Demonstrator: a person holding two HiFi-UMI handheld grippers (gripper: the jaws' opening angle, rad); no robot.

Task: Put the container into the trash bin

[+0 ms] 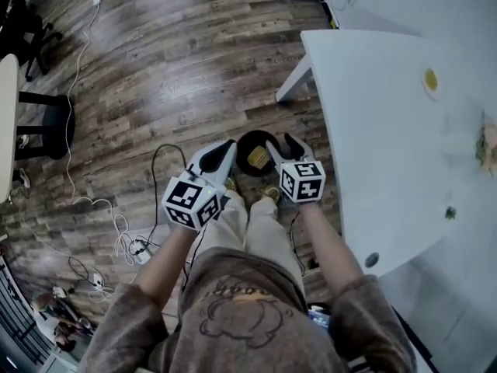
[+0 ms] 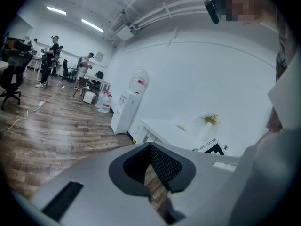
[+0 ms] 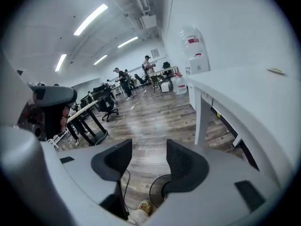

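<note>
Loose cables (image 1: 116, 228) were seen on the wooden floor (image 1: 171, 61) at the far left. The left gripper (image 1: 225, 148) was held out above that floor, just left of the trash bin (image 1: 241, 148). In the left gripper view its fingers (image 2: 165, 166) were found closed, the tips brought together with nothing gripped between them. A water dispenser (image 2: 129, 105) was shown beyond them against the white wall.

The black trash bin was stood on the floor, framed between the two grippers in the head view. Inside it a yellowish item was seen, taken to be the container (image 1: 258, 157), though it was too small to be made out with certainty.

The right gripper (image 1: 283, 142) was held just right of the bin. In the right gripper view its fingers were spread well apart and nothing was held. Through the gap, part of the bin's round rim and a shoe (image 3: 142, 207) were seen on the floor below. The right side was taken up by the white table (image 1: 373, 130), on which a few small scraps were left.
</note>
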